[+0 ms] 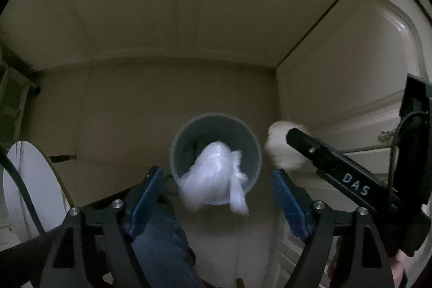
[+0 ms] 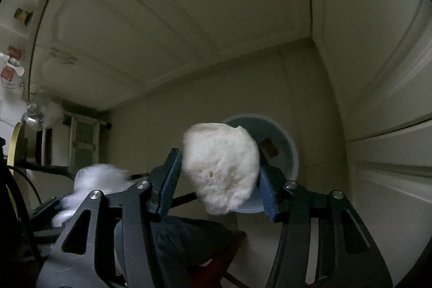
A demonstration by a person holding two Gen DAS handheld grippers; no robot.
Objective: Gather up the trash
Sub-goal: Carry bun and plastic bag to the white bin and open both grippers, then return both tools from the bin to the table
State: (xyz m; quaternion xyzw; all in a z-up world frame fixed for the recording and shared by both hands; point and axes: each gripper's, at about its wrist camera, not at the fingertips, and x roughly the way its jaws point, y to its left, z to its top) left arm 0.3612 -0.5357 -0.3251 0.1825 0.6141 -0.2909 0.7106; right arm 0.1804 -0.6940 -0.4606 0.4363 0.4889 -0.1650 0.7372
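Location: home interior, floor corner.
Evidence: cream panelled cabinet doors (image 1: pixel 189 4), tiled floor (image 1: pixel 148 104), grey waste bin (image 1: pixel 216 131).

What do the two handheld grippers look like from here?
Both the left gripper and the right gripper have black slotted linkage arms, silver pivot bolts and blue ribbed pads. White "DAS" lettering and a black cable mark the right one's body.

Crumpled plastic bag (image 1: pixel 216 174) between wide-apart jaws, above grey bin (image 1: pixel 216 126)
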